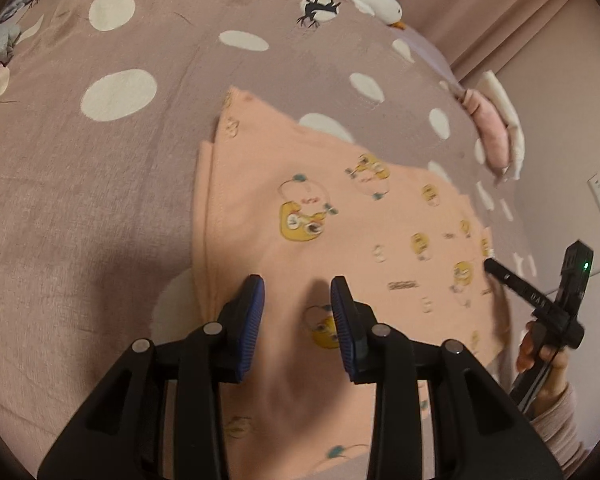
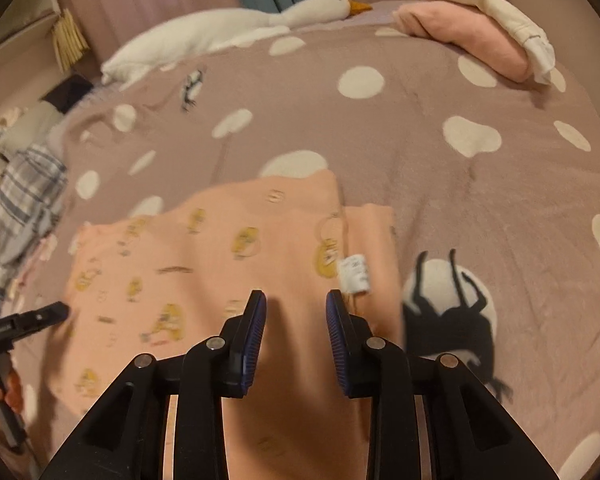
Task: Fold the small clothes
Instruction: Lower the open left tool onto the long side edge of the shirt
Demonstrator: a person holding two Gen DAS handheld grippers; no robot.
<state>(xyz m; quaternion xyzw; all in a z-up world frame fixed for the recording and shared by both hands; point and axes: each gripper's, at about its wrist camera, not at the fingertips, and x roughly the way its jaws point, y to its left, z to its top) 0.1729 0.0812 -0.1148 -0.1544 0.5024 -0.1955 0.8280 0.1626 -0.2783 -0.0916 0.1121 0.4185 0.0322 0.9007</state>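
**Inspector:** Start with the surface.

**Operator:** I see a bed covered by a mauve bedspread point(image 1: 100, 208) with cream dots and black bird figures. A white plush goose point(image 2: 228, 36) lies at the far edge in front of pink curtains. A folded pile of pink and cream clothes point(image 2: 480, 36) sits on the far right of the bed in the right wrist view, and a plaid garment point(image 2: 28, 200) is bunched at the left.

**Inspector:** Location of the task item?

**Operator:** The peach garment point(image 1: 340, 232), printed with yellow cartoon figures, lies flat on the bedspread, folded over on itself. A white care label point(image 2: 355, 274) shows near its right edge in the right wrist view. It lies directly beneath both tools and extends ahead of their tips.

**Inspector:** Left gripper condition?

**Operator:** The left gripper point(image 1: 298, 312) stands over the near part of the garment, its jaws parted with a clear gap. Cloth shows through that gap; the blue pads point(image 1: 256, 320) pinch nothing.

**Inspector:** Right gripper?

**Operator:** The right gripper point(image 2: 296, 320) is likewise spread, with fabric visible between its fingers and nothing pinched. It sits over the garment's near right portion, just short of the label. I cannot tell whether either tool's tips touch the cloth.
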